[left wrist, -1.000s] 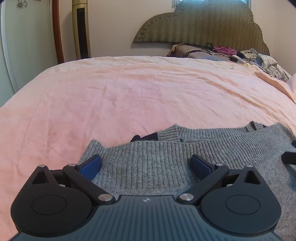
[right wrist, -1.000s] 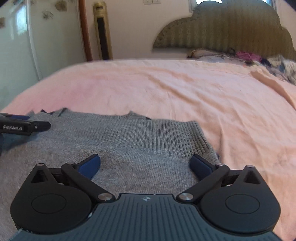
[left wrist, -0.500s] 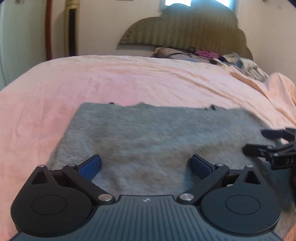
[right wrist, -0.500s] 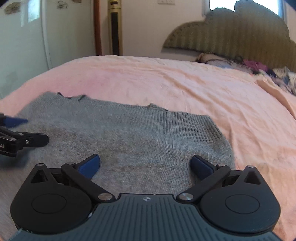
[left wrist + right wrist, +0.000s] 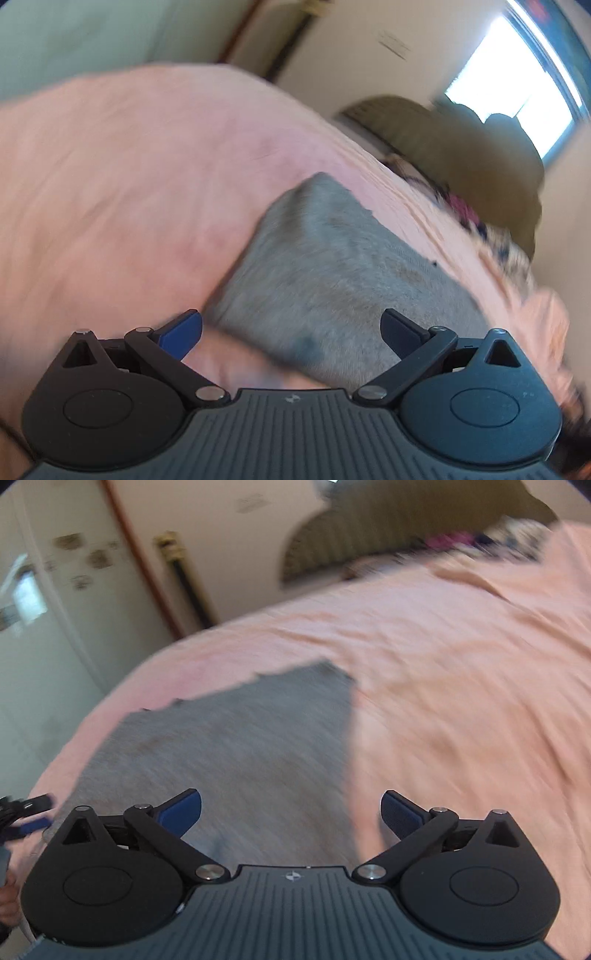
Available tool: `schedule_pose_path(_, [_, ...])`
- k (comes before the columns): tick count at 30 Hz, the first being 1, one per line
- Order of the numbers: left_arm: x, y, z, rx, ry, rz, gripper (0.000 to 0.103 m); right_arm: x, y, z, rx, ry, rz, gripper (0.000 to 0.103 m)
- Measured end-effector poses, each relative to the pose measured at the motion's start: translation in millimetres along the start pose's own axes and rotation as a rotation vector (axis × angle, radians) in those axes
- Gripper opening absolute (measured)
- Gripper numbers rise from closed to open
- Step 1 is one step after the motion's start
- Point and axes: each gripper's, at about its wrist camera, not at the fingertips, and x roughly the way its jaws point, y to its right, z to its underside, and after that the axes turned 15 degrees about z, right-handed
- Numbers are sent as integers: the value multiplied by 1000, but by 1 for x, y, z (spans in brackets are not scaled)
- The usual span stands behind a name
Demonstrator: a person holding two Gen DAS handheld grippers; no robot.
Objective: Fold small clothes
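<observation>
The left gripper [image 5: 291,328] and right gripper [image 5: 291,806] both hover spread wide, holding nothing, above a grey sweater [image 5: 236,746] on the pink bed [image 5: 461,686]. Motion blur hides the sweater's knit and edges; the headboard [image 5: 461,147] clutter is unreadable.

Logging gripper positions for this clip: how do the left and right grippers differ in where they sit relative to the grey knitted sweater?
The left gripper straddles the grey knitted sweater's left edge, one finger over the pink bedsheet; the right gripper straddles its right edge. The left gripper's view is rolled hard, the right gripper's view only slightly. Both are open, holding nothing, with the sweater lying flat.
</observation>
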Motion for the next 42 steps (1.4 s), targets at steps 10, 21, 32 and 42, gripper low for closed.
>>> schedule_pose_path(10, [32,-21,-1,-388,64,269,103,23,13,17,402,-178,-331,99])
schedule_pose_path(21, [44,-24,-10,-172,46,-40,5,23,20,2,325,-160,-229,11])
schedule_pose_path(32, [39,-23,-5,-272,109,86,62,2,20,-30,296,-32,-220,101])
schedule_pose_path(42, [65,-8,-6,-166,75,-8,9,31,-147,-101,-92,-99,-466,101])
